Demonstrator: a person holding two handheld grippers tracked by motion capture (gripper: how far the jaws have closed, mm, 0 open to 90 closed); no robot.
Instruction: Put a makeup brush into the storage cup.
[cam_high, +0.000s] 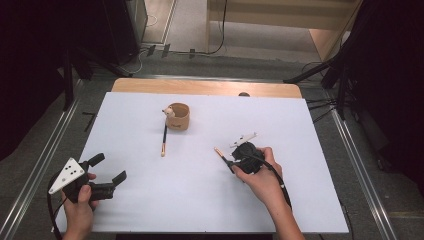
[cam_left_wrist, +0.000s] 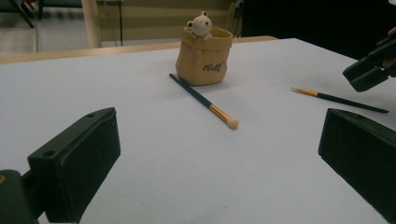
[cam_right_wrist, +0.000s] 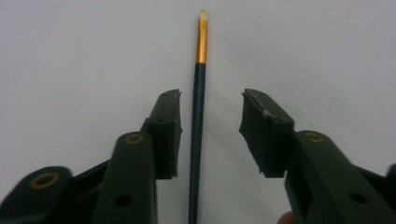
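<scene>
White sheet covers the table (cam_high: 200, 200). Left gripper (cam_high: 111, 169) sits near the table's left front corner, jaws spread wide, nothing between them. Toward the middle, a tan pouch-shaped holder (cam_high: 178, 117) with a small bear figure (cam_high: 169, 112) at its rim stands upright; a dark-handled brush (cam_high: 164, 140) lies flat just in front of it, tip toward the person. Right of centre, the right gripper (cam_right_wrist: 210, 133) straddles a second brush (cam_right_wrist: 198, 121) lying on the sheet: jaws apart, left pad close beside the handle, right pad clear of it. Not gripped.
</scene>
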